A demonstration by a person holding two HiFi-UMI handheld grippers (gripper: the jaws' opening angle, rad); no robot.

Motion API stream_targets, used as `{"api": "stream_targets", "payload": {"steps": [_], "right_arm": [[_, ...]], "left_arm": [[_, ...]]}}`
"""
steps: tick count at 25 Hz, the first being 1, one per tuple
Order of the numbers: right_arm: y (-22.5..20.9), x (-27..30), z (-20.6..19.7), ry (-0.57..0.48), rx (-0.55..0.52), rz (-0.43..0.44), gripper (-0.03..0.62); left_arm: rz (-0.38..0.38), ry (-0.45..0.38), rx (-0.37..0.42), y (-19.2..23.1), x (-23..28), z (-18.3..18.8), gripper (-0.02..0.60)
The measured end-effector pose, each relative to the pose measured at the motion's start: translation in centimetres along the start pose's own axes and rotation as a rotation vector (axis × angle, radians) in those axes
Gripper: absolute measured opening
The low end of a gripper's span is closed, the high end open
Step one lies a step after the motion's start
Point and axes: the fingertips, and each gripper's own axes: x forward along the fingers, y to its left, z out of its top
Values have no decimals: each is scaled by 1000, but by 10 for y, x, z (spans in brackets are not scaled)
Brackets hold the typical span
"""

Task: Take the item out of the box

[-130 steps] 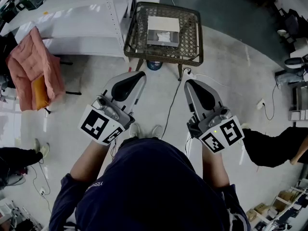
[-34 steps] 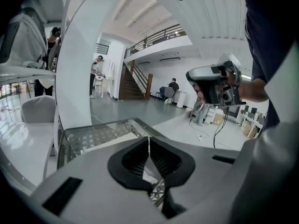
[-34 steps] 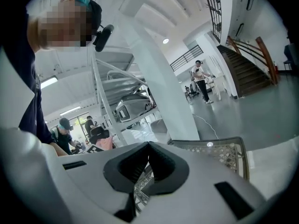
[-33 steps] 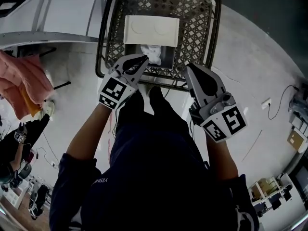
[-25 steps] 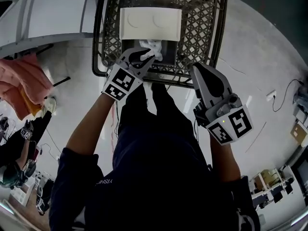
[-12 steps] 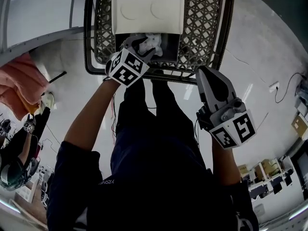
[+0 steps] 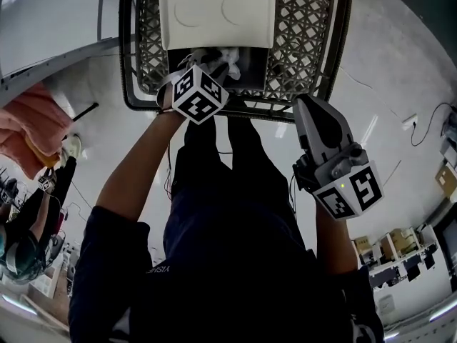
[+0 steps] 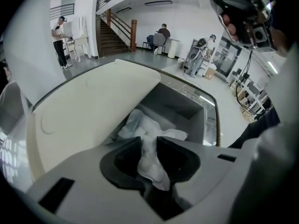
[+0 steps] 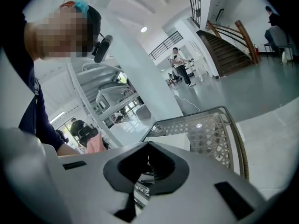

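Note:
A white box point(image 7: 251, 68) with its lid point(image 7: 216, 18) flipped back stands on a lattice table point(image 7: 303, 27). A white crumpled item point(image 7: 227, 54) lies in its dark inside. My left gripper point(image 7: 207, 57) reaches into the box, its marker cube point(image 7: 200, 95) hiding most of the jaws from the head view. In the left gripper view the jaws are closing and the left gripper point(image 8: 149, 155) pinches the crumpled item point(image 8: 149, 136) between its pads, beside the lid point(image 8: 93, 111). My right gripper point(image 7: 308, 104) hangs shut and empty off the table's front edge; its own view shows the right gripper point(image 9: 148, 160) and the table point(image 9: 210, 129).
A white shelf unit point(image 7: 50, 34) stands left of the table, with a pink cloth point(image 7: 32, 123) below it. A person point(image 7: 21, 241) is at the lower left. More people and a staircase point(image 8: 112, 36) are in the hall beyond.
My left gripper has moved forward from the table's front edge into the box and onto the white item. The right gripper has stayed near the table's front edge.

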Motion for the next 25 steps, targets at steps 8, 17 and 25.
{"api": "stream_targets", "payload": {"steps": [8,17,25], "right_arm": [[5,6,4,-9,10,6,24],[23,9,18,-37,-1,21,25],[59,6,57,-109,-58,53,25]], "left_arm": [[3,-22,1,0,-11,3,8],[-27,-132,-33,-15,-65,27,6],[52,-309,-71,0,-153,71,6]]}}
